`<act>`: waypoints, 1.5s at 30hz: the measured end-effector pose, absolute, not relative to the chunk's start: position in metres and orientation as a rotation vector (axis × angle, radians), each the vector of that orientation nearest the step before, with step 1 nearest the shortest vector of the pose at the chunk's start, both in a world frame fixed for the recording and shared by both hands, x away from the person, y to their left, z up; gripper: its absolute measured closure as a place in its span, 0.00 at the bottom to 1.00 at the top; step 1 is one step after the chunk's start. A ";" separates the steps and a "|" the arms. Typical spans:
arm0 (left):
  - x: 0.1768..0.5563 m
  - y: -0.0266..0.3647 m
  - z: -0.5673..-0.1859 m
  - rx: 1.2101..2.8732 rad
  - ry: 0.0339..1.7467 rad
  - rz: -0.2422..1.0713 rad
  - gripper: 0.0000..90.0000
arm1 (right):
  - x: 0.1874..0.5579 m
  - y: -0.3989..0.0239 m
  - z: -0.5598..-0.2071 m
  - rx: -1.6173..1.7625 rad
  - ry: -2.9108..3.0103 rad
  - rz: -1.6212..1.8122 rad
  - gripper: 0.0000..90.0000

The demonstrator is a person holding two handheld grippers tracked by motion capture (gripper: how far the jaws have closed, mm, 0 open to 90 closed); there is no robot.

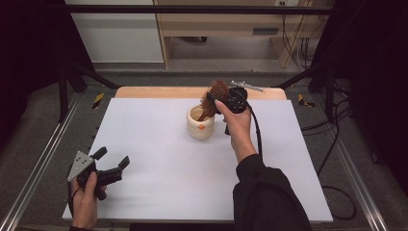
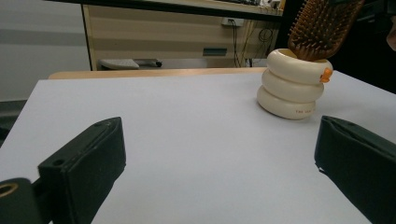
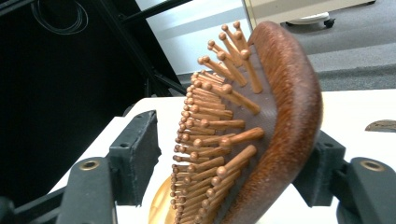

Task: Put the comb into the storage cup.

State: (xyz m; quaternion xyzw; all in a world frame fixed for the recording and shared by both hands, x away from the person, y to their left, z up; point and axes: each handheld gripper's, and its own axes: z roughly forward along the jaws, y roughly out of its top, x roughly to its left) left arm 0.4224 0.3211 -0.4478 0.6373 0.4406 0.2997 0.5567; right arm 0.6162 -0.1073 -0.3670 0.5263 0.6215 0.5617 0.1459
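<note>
The right tool point(image 1: 222, 101) hangs over the far middle of the white surface point(image 1: 159, 159), its jaws partly apart with the wooden hairbrush point(image 3: 261, 130) between them; in the right gripper view the brush's back lies against one jaw while a gap shows between the bristles and the other, so no firm clamp shows. The brush stands tilted, handle end down, inside the cream ringed cup point(image 1: 200, 124), its bristled head rising above the rim. The cup, marked with a small orange spot, sits upright just beneath that tool. Well apart, at the near left corner, the left tool point(image 1: 111, 165) rests with jaws wide apart and nothing between them.
</note>
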 end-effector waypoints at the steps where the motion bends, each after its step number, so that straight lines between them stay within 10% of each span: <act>1: 0.422 0.321 -0.448 1.504 1.039 0.707 0.02 | 0.616 -0.107 -0.367 1.515 1.791 1.615 0.33; 9: 0.422 0.321 -0.448 1.503 1.041 0.708 0.02 | 0.614 -0.104 -0.365 1.509 1.788 1.554 0.15; 45: 0.420 0.326 -0.447 1.485 1.057 0.738 0.02 | 0.582 -0.120 -0.337 1.332 1.767 1.452 0.08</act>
